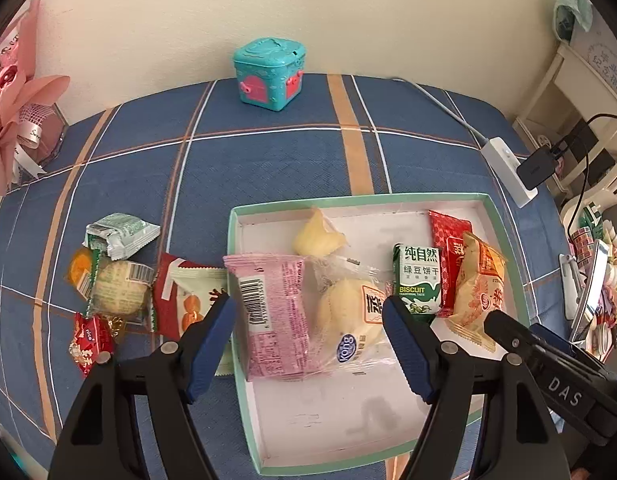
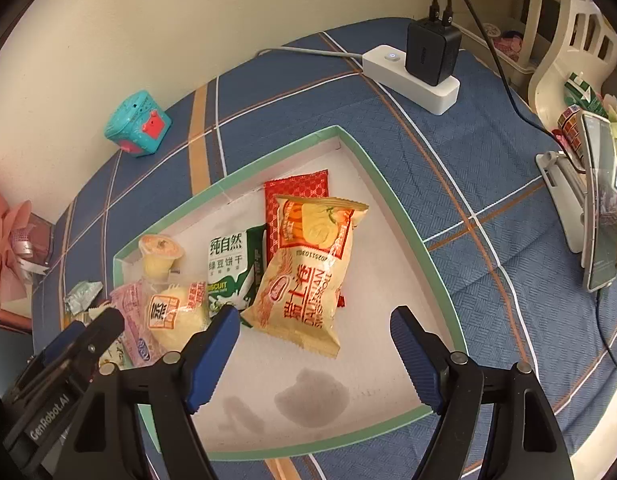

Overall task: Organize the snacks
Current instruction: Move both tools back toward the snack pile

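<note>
A shallow white box with a mint-green rim (image 1: pixel 504 240) (image 2: pixel 388 208) holds a pink packet (image 1: pixel 276 312), a clear-wrapped bun (image 1: pixel 348 312), a jelly cup (image 1: pixel 316 236), a green biscuit packet (image 1: pixel 418 280), a red packet (image 1: pixel 448 236) and a yellow crisp packet (image 2: pixel 308 272). My left gripper (image 1: pixel 308 304) hangs open above the pink packet and the bun, touching neither. My right gripper (image 2: pixel 314 314) is open over the yellow packet's lower end, pads clear of it. Left of the box lie loose snacks: a green-silver packet (image 1: pixel 120 234), a round cake (image 1: pixel 116 288), a red-and-white packet (image 1: pixel 188 292) and a small red sweet (image 1: pixel 90 340).
A blue plaid cloth (image 1: pixel 268 152) covers the table. A teal toy chest (image 1: pixel 270 74) stands at the back by the wall. A white power strip (image 2: pixel 412 76) with a black charger lies back right, a phone on a stand (image 2: pixel 600 208) at the right edge, a pink bouquet (image 1: pixel 16 100) far left.
</note>
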Motion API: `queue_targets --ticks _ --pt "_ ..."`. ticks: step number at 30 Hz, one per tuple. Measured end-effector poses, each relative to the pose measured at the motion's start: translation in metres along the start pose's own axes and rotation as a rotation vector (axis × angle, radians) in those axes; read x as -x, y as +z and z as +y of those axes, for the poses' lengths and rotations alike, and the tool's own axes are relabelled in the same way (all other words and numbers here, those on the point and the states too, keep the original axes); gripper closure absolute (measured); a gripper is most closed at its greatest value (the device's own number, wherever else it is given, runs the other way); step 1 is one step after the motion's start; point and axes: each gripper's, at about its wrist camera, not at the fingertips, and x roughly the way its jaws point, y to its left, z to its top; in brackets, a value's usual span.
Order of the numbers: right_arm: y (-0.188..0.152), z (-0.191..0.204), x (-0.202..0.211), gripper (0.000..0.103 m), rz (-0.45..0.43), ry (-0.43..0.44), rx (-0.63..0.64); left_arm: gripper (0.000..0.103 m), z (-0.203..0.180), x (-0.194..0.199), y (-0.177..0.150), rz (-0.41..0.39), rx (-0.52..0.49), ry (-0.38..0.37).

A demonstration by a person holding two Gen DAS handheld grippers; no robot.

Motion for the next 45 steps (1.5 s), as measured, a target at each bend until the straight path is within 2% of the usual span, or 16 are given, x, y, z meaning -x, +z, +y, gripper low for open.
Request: queue_targets --ticks 20,24,28,29,30,35,41,45 --pt "-0.014 0.023 0.024 0.022 -0.035 -0.024 0.084 0.026 0.027 0.017 -0.009 -0.037 0.053 0.008" --pt "-0.015 0.027 0.021 0.010 -0.032 -0.027 0.103 0.021 0.030 0.011 -0.010 -0.031 0.053 0.029" --pt "-0.015 0.031 0.019 0.007 -0.036 -0.031 0.121 0.021 0.035 0.008 -0.010 -0.031 0.068 0.043" --pt "-0.016 0.031 0.019 0.005 -0.037 -0.030 0.123 0.017 0.036 0.008 -0.010 -0.035 0.069 0.054" --pt "-0.016 0.032 0.019 0.000 -0.039 -0.030 0.125 0.009 0.038 0.007 -0.010 -0.039 0.070 0.067" --pt "-0.016 0.034 0.019 0.000 -0.056 -0.044 0.151 0.004 0.046 0.008 -0.010 -0.070 0.087 0.093" --pt "-0.016 0.035 0.022 0.000 -0.082 -0.047 0.171 0.002 0.057 0.011 -0.010 -0.098 0.119 0.078" --pt "-0.017 0.042 0.024 0.000 -0.106 -0.060 0.198 0.002 0.062 0.015 -0.009 -0.111 0.120 0.042"
